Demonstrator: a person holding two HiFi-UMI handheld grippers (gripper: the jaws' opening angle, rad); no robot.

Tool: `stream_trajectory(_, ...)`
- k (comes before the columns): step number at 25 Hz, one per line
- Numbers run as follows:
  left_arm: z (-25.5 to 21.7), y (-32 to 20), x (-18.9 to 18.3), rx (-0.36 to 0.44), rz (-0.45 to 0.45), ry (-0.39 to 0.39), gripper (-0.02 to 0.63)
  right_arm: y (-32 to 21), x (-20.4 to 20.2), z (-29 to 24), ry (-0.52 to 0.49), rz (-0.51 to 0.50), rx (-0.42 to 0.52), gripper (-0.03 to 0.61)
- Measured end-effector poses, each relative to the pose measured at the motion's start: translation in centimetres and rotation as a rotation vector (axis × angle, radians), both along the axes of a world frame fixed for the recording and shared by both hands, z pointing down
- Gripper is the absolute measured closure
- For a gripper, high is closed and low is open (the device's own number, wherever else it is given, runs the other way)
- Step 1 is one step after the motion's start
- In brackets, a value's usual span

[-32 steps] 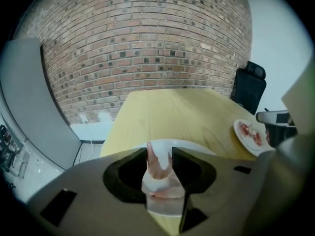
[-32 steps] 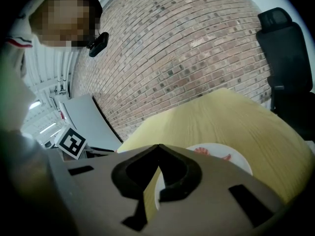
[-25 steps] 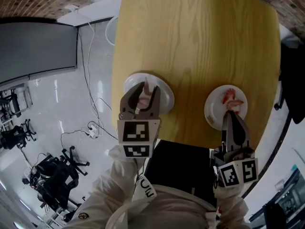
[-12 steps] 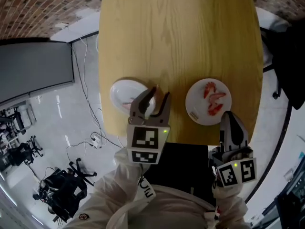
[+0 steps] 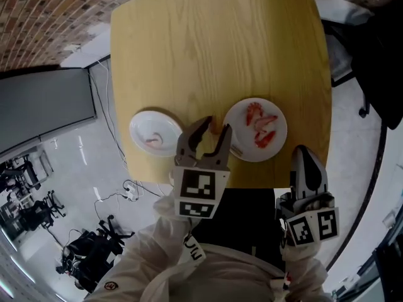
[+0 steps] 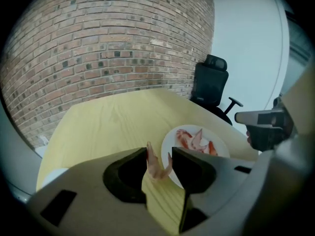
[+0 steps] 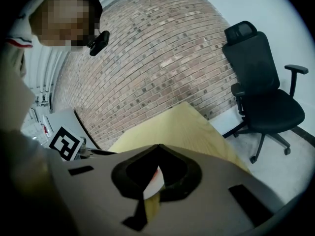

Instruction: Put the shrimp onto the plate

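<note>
My left gripper is shut on a pale pink shrimp, which stands upright between the jaws. It hovers over the table just left of the white plate that carries a few red shrimp. In the left gripper view that plate lies right behind the held shrimp. A second white plate at the table's left edge holds one shrimp. My right gripper is shut and empty, near the table's front edge, below the right plate.
The wooden table stretches away beyond both plates. A black office chair stands past the table's far right corner. A brick wall is behind it. Cables and chairs lie on the floor to the left.
My left gripper has carried the shrimp from over the left plate rightwards to the edge of the right plate. The right gripper has stayed near the front edge.
</note>
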State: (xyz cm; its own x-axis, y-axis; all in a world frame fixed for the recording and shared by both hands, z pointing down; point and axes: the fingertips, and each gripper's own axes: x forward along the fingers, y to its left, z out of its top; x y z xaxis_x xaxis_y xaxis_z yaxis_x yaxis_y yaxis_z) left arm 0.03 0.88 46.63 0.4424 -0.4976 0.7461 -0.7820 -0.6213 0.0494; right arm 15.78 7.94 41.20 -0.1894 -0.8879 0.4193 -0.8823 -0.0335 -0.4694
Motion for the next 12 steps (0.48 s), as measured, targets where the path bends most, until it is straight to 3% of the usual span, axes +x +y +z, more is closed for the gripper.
stream_trajectory(12, 1.7, 1.3, 4.4, -0.038, 0.104, -0.045, 0.449, 0.6, 3.7, 0.9, -0.008, 0.029, -0.012, 0.554)
